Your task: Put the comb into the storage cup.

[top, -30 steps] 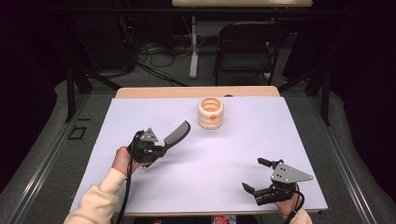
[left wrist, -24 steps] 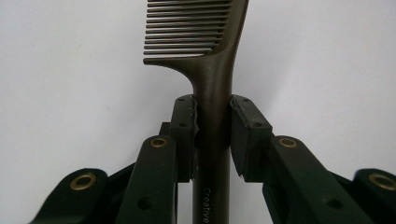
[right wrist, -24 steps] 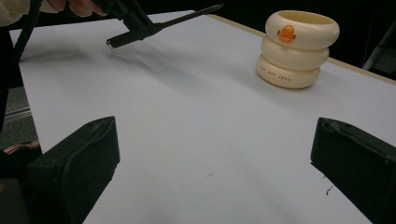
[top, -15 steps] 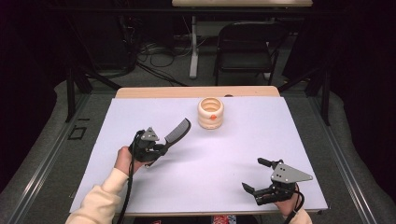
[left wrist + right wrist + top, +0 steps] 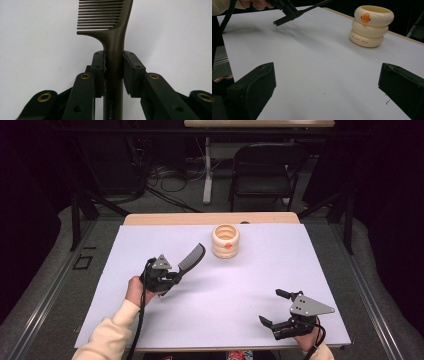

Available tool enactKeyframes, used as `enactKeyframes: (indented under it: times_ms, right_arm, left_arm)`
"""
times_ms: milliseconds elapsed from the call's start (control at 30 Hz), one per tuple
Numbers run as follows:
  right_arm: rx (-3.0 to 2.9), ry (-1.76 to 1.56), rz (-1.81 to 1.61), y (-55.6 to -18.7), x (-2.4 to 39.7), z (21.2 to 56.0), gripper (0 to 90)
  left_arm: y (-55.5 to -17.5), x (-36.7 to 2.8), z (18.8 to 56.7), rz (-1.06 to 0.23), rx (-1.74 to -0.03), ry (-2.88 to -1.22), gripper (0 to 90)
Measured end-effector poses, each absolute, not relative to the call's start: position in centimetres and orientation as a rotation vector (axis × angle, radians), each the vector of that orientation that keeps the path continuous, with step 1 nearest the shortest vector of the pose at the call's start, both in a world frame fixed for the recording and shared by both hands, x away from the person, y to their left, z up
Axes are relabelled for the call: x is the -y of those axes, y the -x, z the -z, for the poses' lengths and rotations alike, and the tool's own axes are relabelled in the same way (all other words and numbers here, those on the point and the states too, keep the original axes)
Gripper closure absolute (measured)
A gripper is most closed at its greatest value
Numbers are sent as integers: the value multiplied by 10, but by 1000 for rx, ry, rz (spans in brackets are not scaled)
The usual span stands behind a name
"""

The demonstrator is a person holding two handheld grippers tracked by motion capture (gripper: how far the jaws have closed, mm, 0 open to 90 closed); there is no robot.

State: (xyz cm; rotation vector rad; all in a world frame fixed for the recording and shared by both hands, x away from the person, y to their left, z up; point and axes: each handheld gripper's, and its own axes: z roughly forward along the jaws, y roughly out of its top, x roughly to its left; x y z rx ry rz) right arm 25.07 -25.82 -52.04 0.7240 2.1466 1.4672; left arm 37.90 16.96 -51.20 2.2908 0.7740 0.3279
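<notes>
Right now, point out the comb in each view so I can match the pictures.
High view: the comb sits left of centre, held by the left claw, teeth end aimed toward the cream duck cup.
Left gripper view: centre, handle clamped between the jaws, teeth at the top.
Right gripper view: top left, handle end jutting out.
Shared landmark: the white table cover.

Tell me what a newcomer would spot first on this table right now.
Probably the dark comb, clamped by its handle in the left tool and held up over the white table left of centre, teeth end pointing toward the far side. Next, the cream ringed cup with an orange duck bill, upright near the far edge. The right tool sits at the near right, open and empty.
</notes>
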Motion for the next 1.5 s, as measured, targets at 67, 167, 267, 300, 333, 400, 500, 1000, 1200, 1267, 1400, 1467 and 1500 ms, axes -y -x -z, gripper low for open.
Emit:
enactKeyframes:
  times_ms: [67, 167, 267, 300, 333, 400, 500, 1000, 1200, 1267, 1400, 1467, 1500]
  right_arm:
    - [-2146, -724, -1467, -251, 258, 520, 7]
    - [-2148, -725, -1467, -251, 258, 521, 7]
    - [-2148, -726, -1468, -251, 258, 521, 7]
    - [-2148, -726, -1468, -251, 258, 521, 7]
    - [-2149, -724, -1467, -251, 258, 521, 7]
    - [-2149, -725, -1466, -251, 258, 521, 7]
    - [-2149, -725, -1467, -251, 258, 521, 7]
    - [-2149, -726, -1467, -251, 258, 521, 7]
    - [-2150, -726, -1466, -251, 258, 521, 7]
    - [-2150, -726, -1466, -251, 258, 521, 7]
    - [-2148, -726, -1468, -251, 258, 521, 7]
    - [-2149, -724, -1468, -251, 258, 521, 7]
    - [-2147, -723, -1467, -251, 258, 520, 7]
  left_arm:
    - [-380, -169, 512, -334, -777, -2283, 726]
    - [-382, -170, 512, -330, -787, -2264, 726]
    - [-383, -170, 511, -329, -798, -2253, 726]
    - [-383, -170, 511, -329, -798, -2253, 726]
    - [-384, -171, 512, -329, -803, -2248, 726]
    - [-385, -171, 512, -328, -802, -2246, 726]
    - [-386, -171, 512, -327, -809, -2236, 726]
    - [-392, -165, 510, -332, -817, -2204, 726]
    - [-395, -164, 509, -337, -824, -2184, 726]
    - [-396, -163, 509, -337, -825, -2181, 726]
    - [-398, -161, 510, -341, -824, -2175, 726]
    - [-398, -161, 510, -339, -825, -2171, 726]
    - [-399, -160, 510, -343, -824, -2172, 726]
